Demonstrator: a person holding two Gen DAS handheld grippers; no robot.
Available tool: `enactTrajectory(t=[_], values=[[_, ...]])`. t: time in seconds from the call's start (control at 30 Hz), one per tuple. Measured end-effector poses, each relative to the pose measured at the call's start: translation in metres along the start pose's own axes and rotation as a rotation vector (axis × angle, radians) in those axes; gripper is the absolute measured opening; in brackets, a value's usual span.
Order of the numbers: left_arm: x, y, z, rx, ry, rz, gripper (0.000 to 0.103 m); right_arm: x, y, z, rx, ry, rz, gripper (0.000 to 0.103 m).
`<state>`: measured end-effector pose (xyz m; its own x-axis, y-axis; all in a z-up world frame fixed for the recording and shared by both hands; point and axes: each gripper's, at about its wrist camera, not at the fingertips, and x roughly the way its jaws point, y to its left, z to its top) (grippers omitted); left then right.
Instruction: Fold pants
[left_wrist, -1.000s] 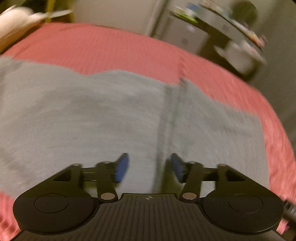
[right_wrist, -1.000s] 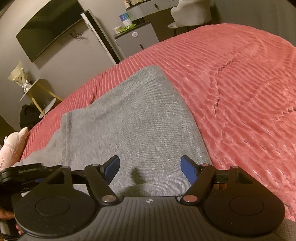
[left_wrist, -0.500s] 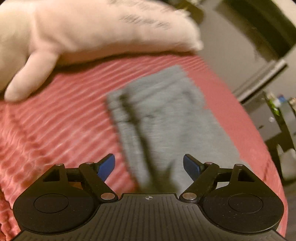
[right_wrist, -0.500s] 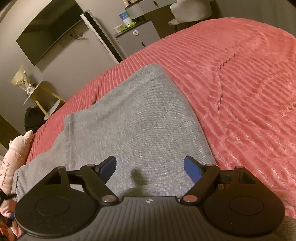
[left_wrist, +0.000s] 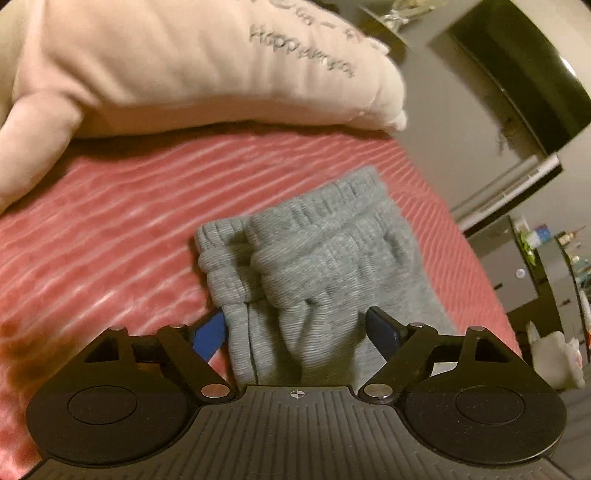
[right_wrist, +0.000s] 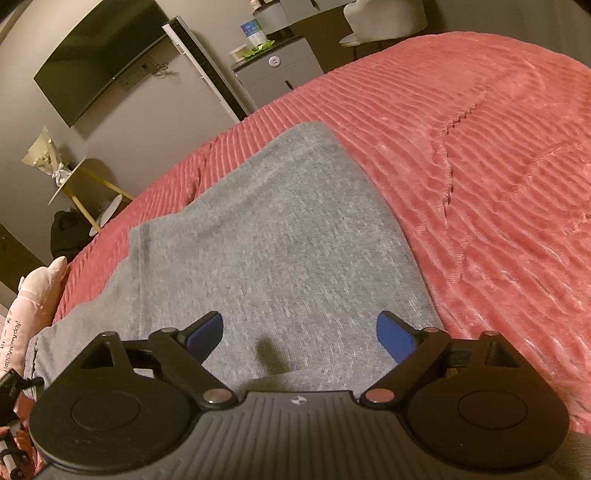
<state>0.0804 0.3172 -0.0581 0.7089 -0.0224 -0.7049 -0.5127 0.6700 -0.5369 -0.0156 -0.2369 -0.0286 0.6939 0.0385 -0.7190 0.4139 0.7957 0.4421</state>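
Note:
Grey sweatpants (right_wrist: 280, 236) lie spread on a red ribbed bedspread (right_wrist: 498, 166). In the left wrist view their ribbed leg cuffs (left_wrist: 314, 236) are stacked one on the other, and the bunched leg fabric runs down between my left gripper's blue pads. My left gripper (left_wrist: 295, 330) is open, straddling that leg just behind the cuffs. My right gripper (right_wrist: 301, 336) is open and empty, hovering low over the flat wide part of the pants.
A pink plush pillow (left_wrist: 184, 66) with stitched lettering lies just beyond the cuffs; it also shows in the right wrist view (right_wrist: 33, 295). Off the bed are a wall TV (right_wrist: 99, 62), a grey cabinet (right_wrist: 277, 74) and a small side table (right_wrist: 74, 177).
My left gripper swung from the wide part of the pants to the leg cuffs, opened wider and closed in on them. My right gripper stayed nearly still and open.

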Motion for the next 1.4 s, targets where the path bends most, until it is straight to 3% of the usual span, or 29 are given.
enactTrajectory(t=[0.1,0.23,0.3,0.43,0.47,0.5,0.53,0.57,0.63,0.8,0.97,1.1,1.17,1.3,1.33,1.4], values=[[0.0,0.008,-0.002,0.003,-0.013,-0.002,0.063,0.002,0.005,-0.001,-0.023,0.0,-0.016,0.092],[-0.006,0.022,-0.008,-0.02,-0.055,-0.077,0.055,0.002,0.005,-0.001,-0.022,-0.003,-0.019,0.093],[-0.004,0.023,-0.011,0.001,-0.065,-0.086,0.056,0.002,0.005,-0.001,-0.021,-0.004,-0.019,0.093],[0.008,0.022,-0.006,-0.068,-0.055,-0.108,0.082,0.003,0.008,-0.001,-0.034,-0.003,-0.031,0.094],[0.011,0.021,-0.003,-0.1,-0.049,-0.109,0.081,0.004,0.009,-0.001,-0.04,-0.002,-0.035,0.095],[0.012,0.02,-0.001,-0.119,-0.051,-0.098,0.077,0.005,0.01,-0.001,-0.047,-0.002,-0.04,0.095],[0.014,0.018,0.002,-0.124,-0.051,-0.09,0.061,0.005,0.012,-0.002,-0.056,-0.002,-0.047,0.095],[0.014,0.016,0.005,-0.118,-0.049,-0.091,0.053,0.005,0.013,-0.002,-0.062,-0.002,-0.051,0.095],[0.009,0.012,0.007,-0.087,-0.058,-0.102,0.044,0.004,0.013,-0.002,-0.061,-0.004,-0.05,0.095],[-0.016,-0.009,0.009,0.059,-0.092,-0.11,0.036,0.001,0.005,0.001,-0.012,-0.01,-0.018,0.095],[-0.059,-0.071,-0.004,0.344,-0.214,-0.123,0.029,0.002,0.003,0.002,-0.004,-0.009,-0.009,0.095],[-0.102,-0.139,-0.037,0.591,-0.316,-0.217,0.029,0.001,0.0,0.002,0.018,-0.016,0.006,0.095],[-0.12,-0.173,-0.062,0.679,-0.332,-0.328,0.029,0.0,-0.002,0.002,0.034,-0.02,0.017,0.095],[-0.128,-0.232,-0.126,0.819,-0.24,-0.487,0.031,-0.002,-0.007,0.003,0.061,-0.028,0.04,0.095],[-0.123,-0.243,-0.145,0.852,-0.202,-0.503,0.038,-0.004,-0.007,0.002,0.067,-0.032,0.045,0.095],[-0.107,-0.259,-0.185,0.885,-0.076,-0.514,0.067,-0.006,-0.009,0.002,0.081,-0.037,0.057,0.095]])
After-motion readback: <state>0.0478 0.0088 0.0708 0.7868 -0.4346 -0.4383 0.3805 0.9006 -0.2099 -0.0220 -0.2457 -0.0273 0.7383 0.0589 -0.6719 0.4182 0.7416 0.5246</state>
